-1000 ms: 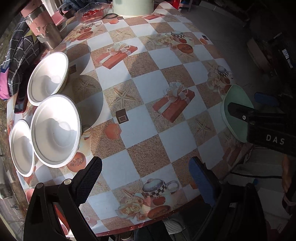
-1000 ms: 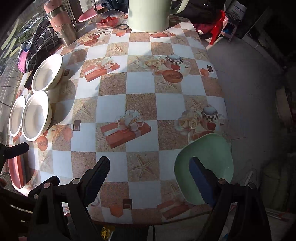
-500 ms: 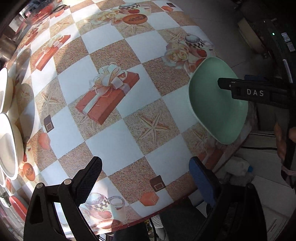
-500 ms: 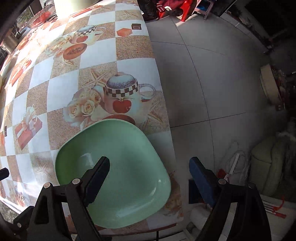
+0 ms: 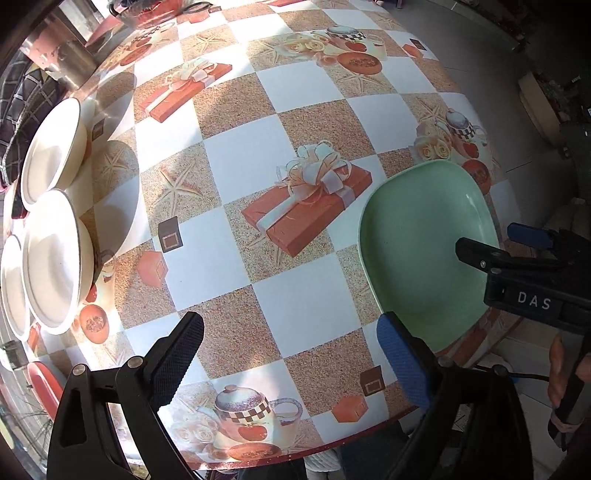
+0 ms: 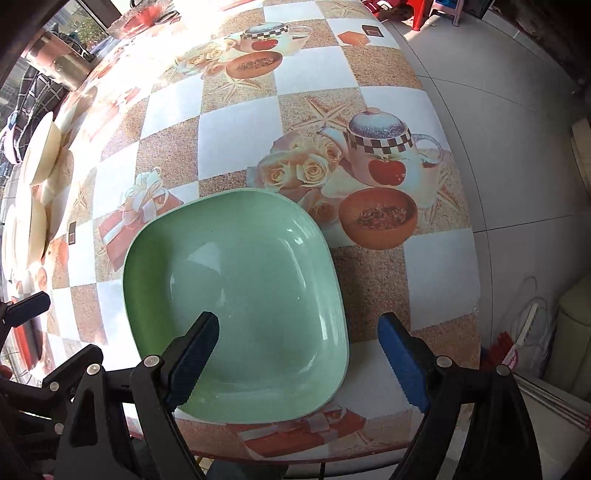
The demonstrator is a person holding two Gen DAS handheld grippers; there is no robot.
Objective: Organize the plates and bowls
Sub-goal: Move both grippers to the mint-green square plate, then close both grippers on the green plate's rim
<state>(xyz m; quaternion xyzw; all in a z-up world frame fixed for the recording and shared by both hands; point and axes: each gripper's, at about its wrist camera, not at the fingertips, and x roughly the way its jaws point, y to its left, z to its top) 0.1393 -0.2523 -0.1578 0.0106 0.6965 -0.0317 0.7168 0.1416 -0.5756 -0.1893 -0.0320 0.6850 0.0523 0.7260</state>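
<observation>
A pale green square plate (image 5: pixel 421 251) (image 6: pixel 240 295) lies near the table's right front edge. My right gripper (image 6: pixel 299 354) hangs open just above it, pointing down. Its black finger is over the plate's inside and its blue finger is outside the right rim. From the left wrist view, the right gripper (image 5: pixel 487 240) shows over the plate's far side. My left gripper (image 5: pixel 291 354) is open over bare tablecloth, left of the plate, with nothing between its fingers. Three white bowls (image 5: pixel 55 254) (image 5: pixel 51 151) (image 5: pixel 13 280) sit at the table's left edge.
A red plate (image 5: pixel 44 384) lies at the front left corner. A metal flask (image 5: pixel 62 59), a glass bowl (image 5: pixel 147 7) and a dark checked cloth (image 5: pixel 22 96) stand at the back left. The table's edge (image 6: pixel 476 295) drops to tiled floor (image 6: pixel 498 110) on the right.
My right gripper has come down and across until it hangs close over the green plate. My left gripper has sunk and shifted toward the plate. Both stay open.
</observation>
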